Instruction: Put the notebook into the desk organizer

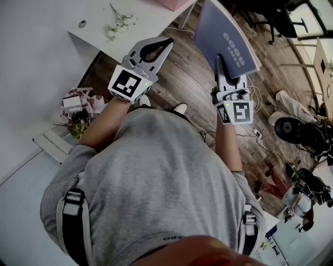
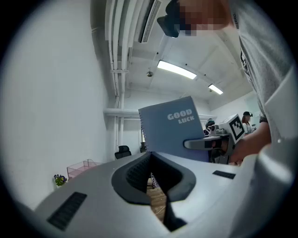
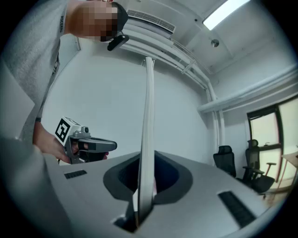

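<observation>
A blue-grey spiral notebook (image 1: 229,32) printed "GOOD LUCK" is held up over the wooden floor, with my right gripper (image 1: 220,61) shut on its lower edge. The right gripper view shows the notebook (image 3: 148,116) edge-on, standing upright between the jaws of the right gripper (image 3: 147,155). In the left gripper view the notebook's cover (image 2: 172,130) faces the camera. My left gripper (image 1: 167,42) hovers to the notebook's left, shut and holding nothing. A pink wire organizer (image 2: 83,167) stands far off on the left, and a pink corner (image 1: 174,3) shows on the white desk.
The white desk (image 1: 140,23) at the top carries a sprig of dried flowers (image 1: 119,21). A potted bouquet (image 1: 78,110) sits low on the left. Cables lie on the floor (image 1: 255,132), and office chairs (image 1: 299,132) and another person stand at the right.
</observation>
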A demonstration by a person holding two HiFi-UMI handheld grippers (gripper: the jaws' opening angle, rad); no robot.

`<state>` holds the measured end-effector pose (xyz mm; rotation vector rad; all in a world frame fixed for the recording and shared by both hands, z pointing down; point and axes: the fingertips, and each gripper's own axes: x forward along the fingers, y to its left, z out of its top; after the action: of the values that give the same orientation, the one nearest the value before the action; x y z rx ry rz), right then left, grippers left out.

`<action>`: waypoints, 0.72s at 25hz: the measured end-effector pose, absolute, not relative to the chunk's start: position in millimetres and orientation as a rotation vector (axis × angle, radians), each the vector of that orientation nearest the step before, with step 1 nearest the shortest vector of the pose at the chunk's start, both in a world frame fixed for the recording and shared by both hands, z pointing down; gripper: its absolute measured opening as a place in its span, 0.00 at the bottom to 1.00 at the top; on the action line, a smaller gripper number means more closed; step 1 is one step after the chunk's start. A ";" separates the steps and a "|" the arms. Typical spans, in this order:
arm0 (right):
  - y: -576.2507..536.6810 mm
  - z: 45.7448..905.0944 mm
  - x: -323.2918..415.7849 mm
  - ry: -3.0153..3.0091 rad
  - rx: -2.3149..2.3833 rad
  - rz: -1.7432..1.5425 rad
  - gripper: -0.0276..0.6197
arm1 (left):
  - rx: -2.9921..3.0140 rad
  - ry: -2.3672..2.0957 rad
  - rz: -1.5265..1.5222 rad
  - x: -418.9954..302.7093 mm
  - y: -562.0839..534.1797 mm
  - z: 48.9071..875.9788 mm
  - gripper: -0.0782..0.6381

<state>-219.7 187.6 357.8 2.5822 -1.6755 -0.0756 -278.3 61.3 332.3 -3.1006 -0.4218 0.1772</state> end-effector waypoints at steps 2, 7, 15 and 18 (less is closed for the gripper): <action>192.7 356.0 -216.2 -1.678 2.582 -0.083 0.10 | -3.109 -0.425 0.180 -274.8 67.1 335.1 0.13; 195.3 356.2 -212.7 -1.689 2.584 -0.089 0.10 | -3.096 -0.420 0.187 -270.1 73.6 336.1 0.14; 187.6 337.9 -225.3 -1.779 2.581 -0.118 0.10 | -3.130 -0.404 0.155 -271.2 74.8 343.0 0.14; 190.0 348.1 -224.7 -1.774 2.575 -0.095 0.10 | -3.135 -0.406 0.157 -272.4 74.4 341.4 0.14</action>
<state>-224.7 190.0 348.1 2.5748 -1.7743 -0.0949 -272.4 74.4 341.4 -3.1351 -0.4058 0.1575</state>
